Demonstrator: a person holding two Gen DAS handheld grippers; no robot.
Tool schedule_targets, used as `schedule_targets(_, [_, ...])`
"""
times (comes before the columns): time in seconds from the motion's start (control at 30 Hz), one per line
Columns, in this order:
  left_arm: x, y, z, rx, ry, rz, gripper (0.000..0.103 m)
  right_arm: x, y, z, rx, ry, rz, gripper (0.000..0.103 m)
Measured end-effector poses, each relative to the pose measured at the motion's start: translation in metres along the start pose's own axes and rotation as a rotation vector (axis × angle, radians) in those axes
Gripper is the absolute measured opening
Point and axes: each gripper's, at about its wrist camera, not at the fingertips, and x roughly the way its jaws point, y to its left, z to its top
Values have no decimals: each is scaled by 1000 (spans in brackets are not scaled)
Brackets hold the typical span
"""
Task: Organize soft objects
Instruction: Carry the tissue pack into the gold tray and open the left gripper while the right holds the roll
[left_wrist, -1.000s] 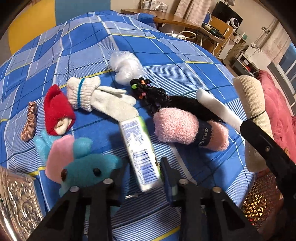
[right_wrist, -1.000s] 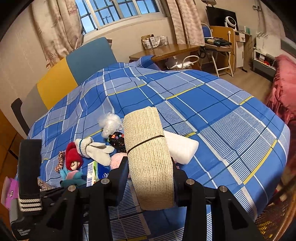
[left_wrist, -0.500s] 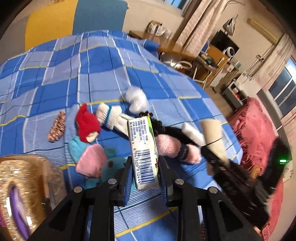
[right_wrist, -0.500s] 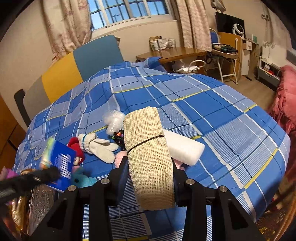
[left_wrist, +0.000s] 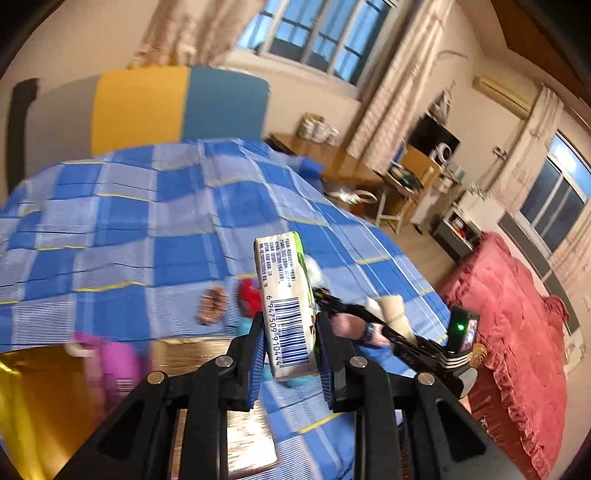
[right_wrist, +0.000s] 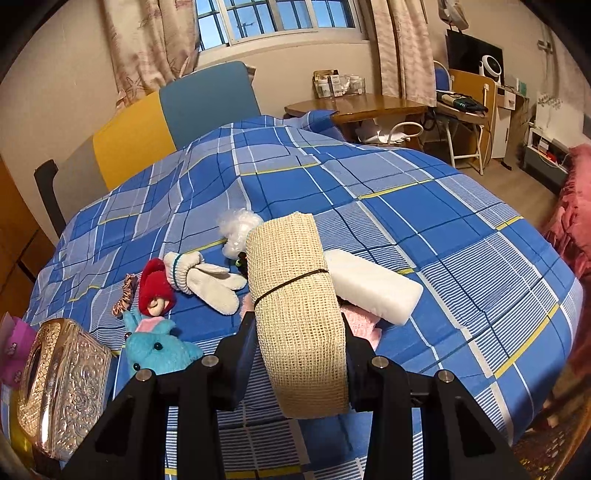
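My left gripper is shut on a tissue pack with a barcode, held high above the blue checked bed. My right gripper is shut on a beige mesh roll tied with a black band, above the bed. On the bed lie a white glove, a red hat doll, a teal plush, a white foam block, a white fluffy ball, a hair scrunchie and a pink sock.
A gold embossed box stands at the bed's left front corner, with a purple item beside it. A yellow and blue chair back is behind the bed. A wooden table and a red cover are to the right.
My left gripper closed on the tissue pack, lifted it off the bed and swung up and to the left. My right gripper stayed nearly still with the roll.
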Motion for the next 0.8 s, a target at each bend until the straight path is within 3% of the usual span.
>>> schedule_targets(0.17, [-43,75,-2,-62,-44,101,25,-5,5,0,-16,-22,17,40])
schedule_targets(0.3, [-61,140,-17,-130,-27,182,25,-10,11,0,-32,-50,57,40])
schedule_targets(0.6, [-49,273,-77,-251,120,357,25,-16,18,1,-51,-87,63,40])
schedule_targets(0.8, [-27,337,-113,-301,213,446,25,-16,16,1,-44,-92,47,40])
